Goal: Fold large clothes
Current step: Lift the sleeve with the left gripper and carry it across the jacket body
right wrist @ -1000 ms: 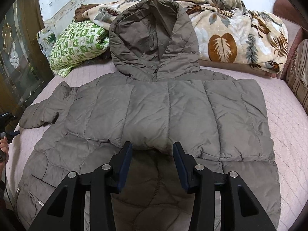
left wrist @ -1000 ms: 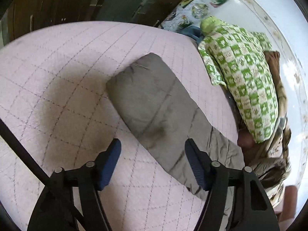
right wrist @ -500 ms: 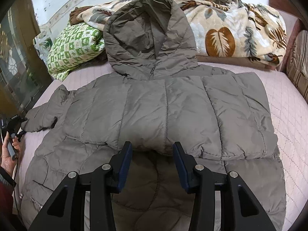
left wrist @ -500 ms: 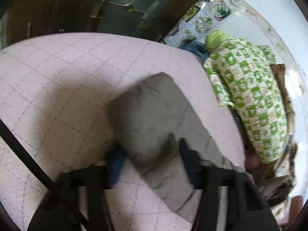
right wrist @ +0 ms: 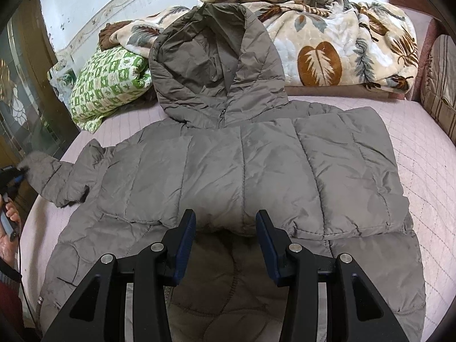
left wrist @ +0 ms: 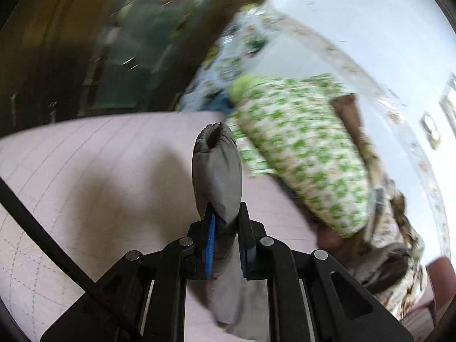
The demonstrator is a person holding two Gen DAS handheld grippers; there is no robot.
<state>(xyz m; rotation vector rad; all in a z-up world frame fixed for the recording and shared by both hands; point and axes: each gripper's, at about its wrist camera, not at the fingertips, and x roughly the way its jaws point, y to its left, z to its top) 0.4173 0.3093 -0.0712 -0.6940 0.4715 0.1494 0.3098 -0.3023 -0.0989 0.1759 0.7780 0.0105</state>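
Note:
A grey-brown hooded puffer jacket (right wrist: pixel 242 165) lies on the pink quilted bed (right wrist: pixel 421 154), hood toward the wall. My left gripper (left wrist: pixel 226 245) is shut on the jacket's sleeve (left wrist: pixel 216 171) and holds its cuff end up off the bed. In the right wrist view the lifted sleeve (right wrist: pixel 54 176) shows at far left, with the left gripper (right wrist: pixel 14 176) at its end. My right gripper (right wrist: pixel 225 242) is open and empty, hovering over the jacket's folded lower edge.
A green-and-white checked pillow (right wrist: pixel 108 85) (left wrist: pixel 305 154) lies at the bed's back left. A leaf-patterned blanket (right wrist: pixel 342 48) is heaped along the wall. A striped cushion (right wrist: pixel 441 85) sits at right. A dark cabinet with glass (left wrist: pixel 85 42) stands beyond the bed's left edge.
My left gripper closed on the sleeve, which lay flat between its open fingers, and lifted it off the bed. My right gripper stayed open and drifted slightly closer.

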